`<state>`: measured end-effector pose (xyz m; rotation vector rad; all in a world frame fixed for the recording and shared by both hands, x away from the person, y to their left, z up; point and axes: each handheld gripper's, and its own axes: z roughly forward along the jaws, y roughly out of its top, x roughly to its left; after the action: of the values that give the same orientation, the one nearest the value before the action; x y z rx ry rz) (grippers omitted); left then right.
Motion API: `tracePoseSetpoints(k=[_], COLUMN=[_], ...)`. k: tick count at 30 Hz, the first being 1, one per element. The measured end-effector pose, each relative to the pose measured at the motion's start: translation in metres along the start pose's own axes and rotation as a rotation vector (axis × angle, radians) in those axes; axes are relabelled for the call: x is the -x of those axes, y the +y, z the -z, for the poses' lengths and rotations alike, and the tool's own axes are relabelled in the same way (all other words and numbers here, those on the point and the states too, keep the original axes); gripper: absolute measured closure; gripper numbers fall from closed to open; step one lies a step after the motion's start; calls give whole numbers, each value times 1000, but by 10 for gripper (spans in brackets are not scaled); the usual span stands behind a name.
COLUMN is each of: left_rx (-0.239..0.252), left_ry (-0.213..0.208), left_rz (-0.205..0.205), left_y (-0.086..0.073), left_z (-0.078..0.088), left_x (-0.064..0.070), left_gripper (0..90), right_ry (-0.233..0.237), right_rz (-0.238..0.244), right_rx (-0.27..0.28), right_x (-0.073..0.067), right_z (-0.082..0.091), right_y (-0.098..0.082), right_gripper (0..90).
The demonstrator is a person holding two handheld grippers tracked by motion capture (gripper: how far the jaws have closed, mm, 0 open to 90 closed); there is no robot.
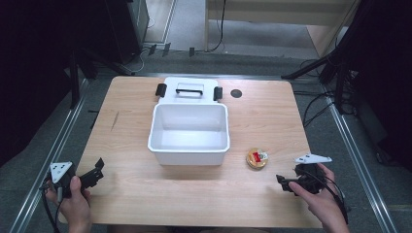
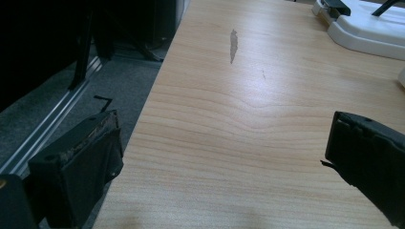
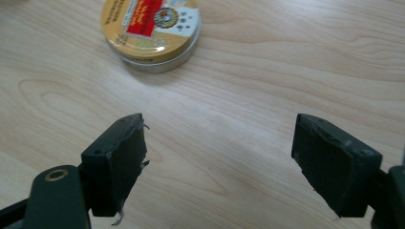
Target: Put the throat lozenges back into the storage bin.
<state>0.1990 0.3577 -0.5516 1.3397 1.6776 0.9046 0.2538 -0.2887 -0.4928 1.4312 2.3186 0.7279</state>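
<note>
Hovering near the worktop's front right corner, right gripper (image 3: 217, 157), jaws apart, nothing between. Round gold tin (image 3: 150, 31) just ahead, untouched, bare wood around. Left gripper (image 2: 222, 162), wide open, at front left edge.

A: What does the surface (image 1: 145, 194) look like?

B: Pale wood with a soft grain, a grey scuff mark (image 2: 233, 45) on it ahead of the left side, and a small dark round hole (image 1: 236, 93) near the far edge.

A: And below?

B: Grey carpet floor (image 1: 29, 165) on both sides, with metal rails (image 1: 53, 145) along the edges.

A: Farther back?

B: A light wooden bench (image 1: 282, 14), black stand legs (image 1: 311, 68), loose cables (image 1: 316, 109) at the right. The left side is dark.
</note>
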Motion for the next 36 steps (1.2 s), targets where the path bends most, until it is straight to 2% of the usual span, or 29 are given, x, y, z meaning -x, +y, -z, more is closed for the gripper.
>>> tracePoseSetpoints(k=[4, 5, 9, 10, 11, 12, 14, 17, 18, 21, 23, 27, 29, 34, 36], left_rx=[2, 2, 5, 5, 4, 4, 2, -4, -4, -4, -4, -5, -5, -5, -9], left_ry=[-2, -2, -9, -9, -13, -13, -13, -16, -16, -20, -20, -23, -24, -25, -23], left_rz=[0, 0, 7, 7, 3, 3, 2, 3, 3, 9, 10, 12, 10, 9, 4], left_y=[0, 0, 0, 0, 0, 0, 0, 0, 0, 0, 0, 0, 0, 0, 1], left_z=[0, 0, 0, 0, 0, 0, 0, 0, 0, -1, -1, -1, -1, -2, -2], left_x=[0, 0, 0, 0, 0, 0, 0, 0, 0, 0, 0, -1, -1, -1, 0], left_gripper=[0, 0, 0, 0, 0, 0, 0, 0, 0, 0, 0, 0, 0, 0, 0], right_ry=[9, 9, 31, 31, 48, 48, 75, 76, 76, 67, 71, 90, 94, 87, 84], right_rz=[63, 63, 113, 113, 135, 135, 172, 220, 220, 264, 271, 305, 320, 328, 315], right_rx=[-96, -96, -184, -184, -223, -223, -287, -341, -341, -382, -390, -438, -444, -446, -452], right_x=[-7, -7, -12, -12, -14, -14, -19, -24, -24, -30, -32, -44, -48, -53, -53], right_z=[-7, -7, -13, -13, -16, -16, -20, -25, -25, -29, -31, -36, -39, -42, -46], right_y=[14, 14, 33, 33, 41, 41, 51, 61, 61, 74, 78, 92, 97, 106, 111], right_gripper=[177, 177, 167, 167, 163, 163, 153, 142, 142, 132, 129, 119, 117, 117, 111])
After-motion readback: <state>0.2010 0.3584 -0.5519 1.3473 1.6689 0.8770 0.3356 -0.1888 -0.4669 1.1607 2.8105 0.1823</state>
